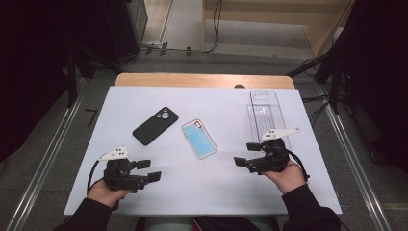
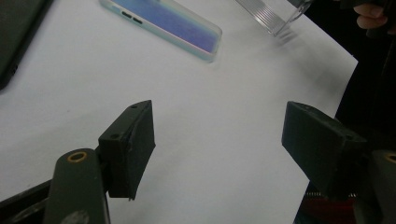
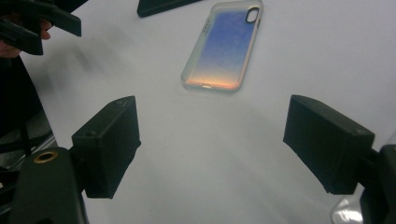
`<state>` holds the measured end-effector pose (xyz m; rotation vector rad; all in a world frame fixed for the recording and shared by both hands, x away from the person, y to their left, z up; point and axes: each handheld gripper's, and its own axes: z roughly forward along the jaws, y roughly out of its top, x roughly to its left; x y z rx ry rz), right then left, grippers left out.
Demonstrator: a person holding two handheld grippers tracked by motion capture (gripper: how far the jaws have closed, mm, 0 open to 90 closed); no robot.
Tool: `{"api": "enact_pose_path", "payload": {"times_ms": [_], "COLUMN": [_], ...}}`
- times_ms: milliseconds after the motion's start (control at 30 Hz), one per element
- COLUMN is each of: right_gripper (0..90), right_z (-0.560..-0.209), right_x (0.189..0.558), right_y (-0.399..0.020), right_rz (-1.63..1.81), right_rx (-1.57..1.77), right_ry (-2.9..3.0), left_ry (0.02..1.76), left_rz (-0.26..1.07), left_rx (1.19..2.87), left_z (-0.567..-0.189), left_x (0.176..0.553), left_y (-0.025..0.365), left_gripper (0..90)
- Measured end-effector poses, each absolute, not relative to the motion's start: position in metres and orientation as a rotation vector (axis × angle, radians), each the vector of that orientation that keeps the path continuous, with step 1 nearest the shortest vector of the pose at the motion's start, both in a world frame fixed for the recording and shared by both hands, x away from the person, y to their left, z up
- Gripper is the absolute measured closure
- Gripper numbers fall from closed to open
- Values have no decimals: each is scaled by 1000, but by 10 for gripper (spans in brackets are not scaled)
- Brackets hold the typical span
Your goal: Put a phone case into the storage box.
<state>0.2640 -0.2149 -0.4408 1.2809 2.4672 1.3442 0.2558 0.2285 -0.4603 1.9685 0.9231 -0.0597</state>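
fingers: both pairs spread, empty | blue phone case (image 1: 199, 138) between left gripper (image 1: 148, 170) and right gripper (image 1: 246, 154), touching neither

Black phone case (image 1: 155, 125) lies flat, camera hole up, angled on the white sheet — just beside it sits a clear-edged blue case (image 1: 199, 138), also flat. Clear plastic tray (image 1: 266, 115) lies well right, lengthwise.

Both hands low near the person's edge, left gripper (image 1: 148, 170) and right gripper (image 1: 246, 154) pointing inward, jaws spread wide, holding nothing.
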Motion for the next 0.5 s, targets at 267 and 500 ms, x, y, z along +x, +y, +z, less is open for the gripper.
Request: {"api": "enact_pose_path", "payload": {"times_ms": [267, 500], "right_gripper": [165, 145], "right_z": [-437, -437], "right_x": [279, 291], "right_y": [-194, -178], "right_rz": [1377, 1361], "right_rx": [1310, 1271], "right_ry": [2418, 2423], "left_ry": [923, 924], "left_rz": [-62, -63], "left_rx": [1966, 1965], "left_z": [-460, -460], "left_x": [256, 256], "left_y": [229, 230], "left_gripper": [259, 259]}}
